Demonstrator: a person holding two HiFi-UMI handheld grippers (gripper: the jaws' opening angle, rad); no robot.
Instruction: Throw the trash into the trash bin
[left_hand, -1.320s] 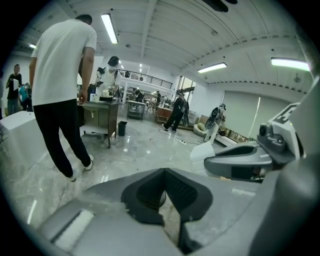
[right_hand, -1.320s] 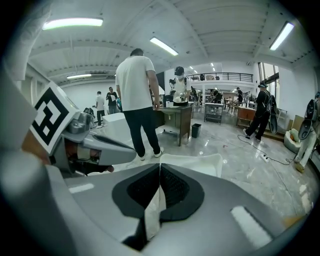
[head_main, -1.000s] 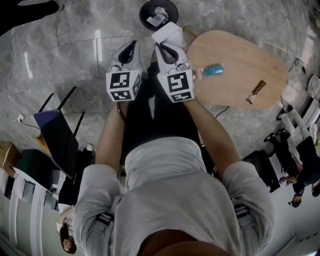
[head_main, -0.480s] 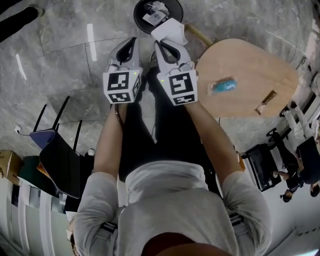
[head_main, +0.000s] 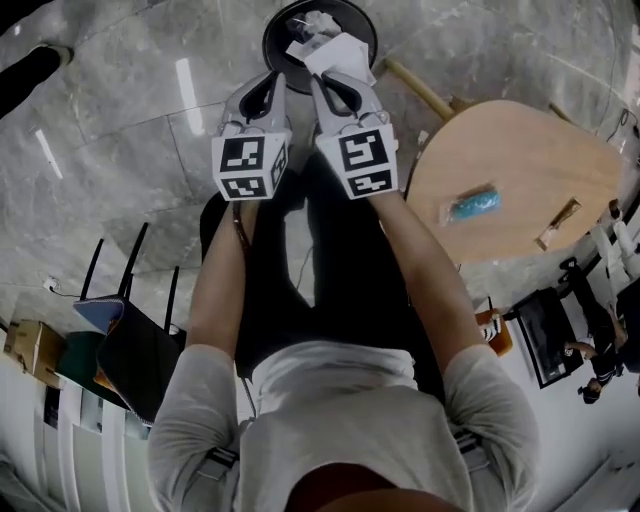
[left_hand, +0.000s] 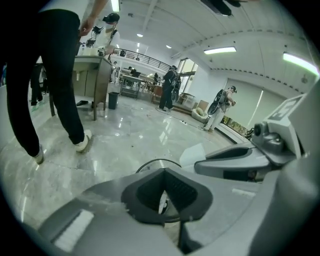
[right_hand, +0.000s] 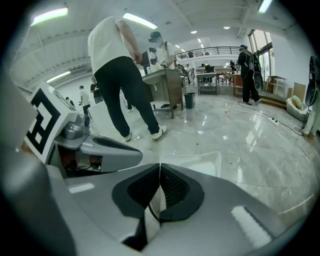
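A round black trash bin (head_main: 352, 22) stands on the floor at the top of the head view, with white crumpled trash (head_main: 318, 24) inside. My right gripper (head_main: 325, 82) is shut on a flat white piece of trash (head_main: 342, 55), which hangs over the bin's near rim. The same white piece (right_hand: 192, 162) juts out past the closed jaws in the right gripper view. My left gripper (head_main: 272, 80) hovers just left of it, jaws together and holding nothing. In the left gripper view, the bin's rim (left_hand: 149, 164) shows beyond the left gripper (left_hand: 164, 170).
A round wooden table (head_main: 520, 150) stands to the right, with a blue packet (head_main: 473, 205) and a brown wrapper (head_main: 558, 222) on it. Chairs (head_main: 130, 340) stand at lower left. People walk and stand on the grey marble floor (left_hand: 115, 135) beyond.
Both grippers have dropped down and forward toward the bin. The white piece now reaches over the bin's rim, and the table has slid lower right in view.
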